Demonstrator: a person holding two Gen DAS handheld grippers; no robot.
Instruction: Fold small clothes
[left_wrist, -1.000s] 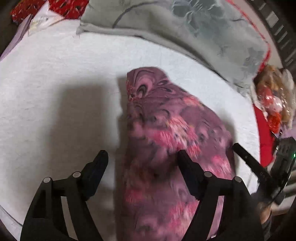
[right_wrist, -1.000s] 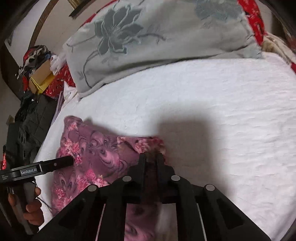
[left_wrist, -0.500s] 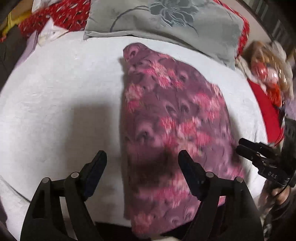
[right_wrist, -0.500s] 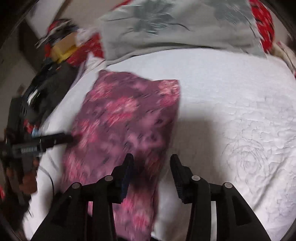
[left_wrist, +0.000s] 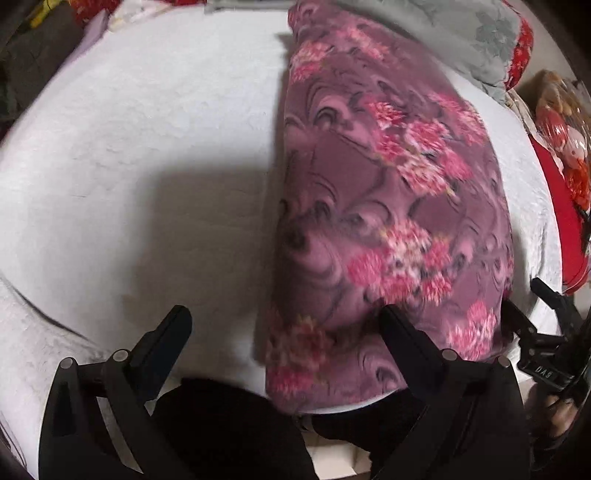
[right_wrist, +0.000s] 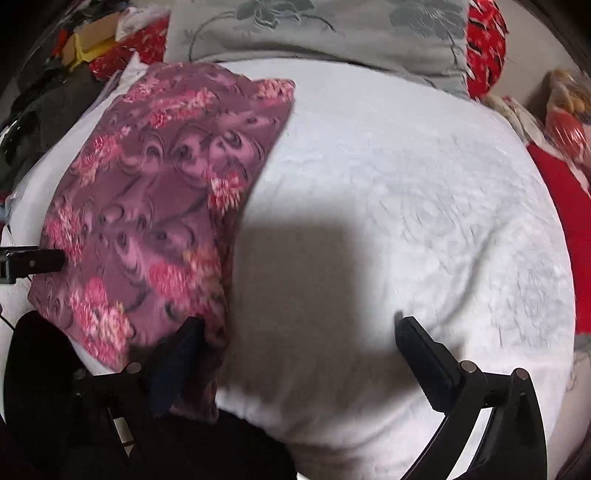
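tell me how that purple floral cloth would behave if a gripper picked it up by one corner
The purple floral cloth would probably flop and sag: it lies limp on the white bedspread, following its curve. Its fuzzy, fleece-like surface suggests it should grip rather than slip. It appears to lie in folded layers, so lifting one corner would likely let them fall open. Both grippers are open.

Soft, fleecy purple floral cloth garment (left_wrist: 391, 206) on a white, nubbly textured bedspread (left_wrist: 147, 147); matt black plastic jaws.
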